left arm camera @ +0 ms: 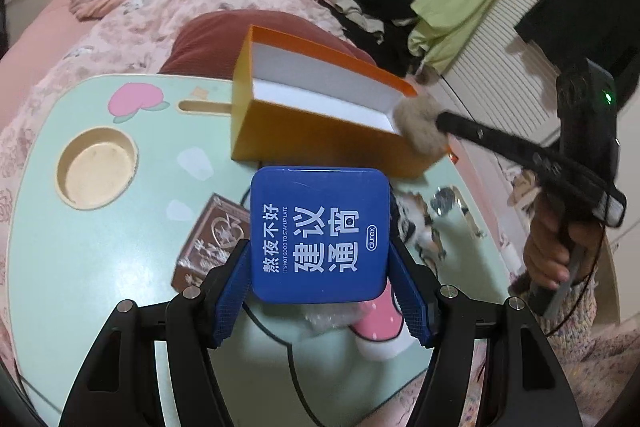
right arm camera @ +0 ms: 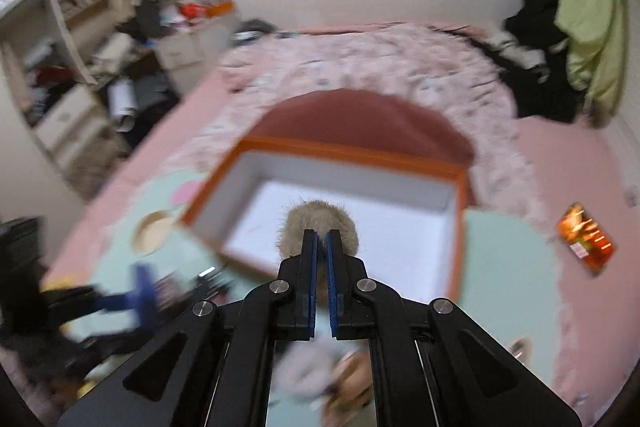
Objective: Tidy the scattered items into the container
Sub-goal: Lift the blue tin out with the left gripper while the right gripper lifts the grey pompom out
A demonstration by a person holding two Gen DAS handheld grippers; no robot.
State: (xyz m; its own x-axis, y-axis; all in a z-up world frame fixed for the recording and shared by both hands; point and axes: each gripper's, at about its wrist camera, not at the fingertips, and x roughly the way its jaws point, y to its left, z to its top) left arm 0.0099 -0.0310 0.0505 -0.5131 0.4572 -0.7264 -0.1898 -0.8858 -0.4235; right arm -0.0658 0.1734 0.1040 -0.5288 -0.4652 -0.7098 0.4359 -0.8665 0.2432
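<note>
An orange box (left arm camera: 280, 123) with a white inside stands on the mint green lap table (left arm camera: 120, 227). My left gripper (left arm camera: 320, 247) is shut on a blue square tin (left arm camera: 320, 227) with white lettering, held above the table just short of the box. My right gripper (right arm camera: 322, 239) is shut on a beige furry ball (right arm camera: 320, 217), which hangs over the white floor of the orange box (right arm camera: 344, 151). The left wrist view shows that furry ball (left arm camera: 420, 125) at the box's right corner. In the blurred right wrist view the blue tin (right arm camera: 144, 291) appears at lower left.
A brown patterned card box (left arm camera: 212, 239), a pink and white item (left arm camera: 380, 323) and small metal pieces (left arm camera: 444, 203) lie on the table. A round cup hollow (left arm camera: 96, 167) sits at its left. An orange packet (right arm camera: 586, 243) lies on the pink bed, a dark red cushion (left arm camera: 224, 39) behind the box.
</note>
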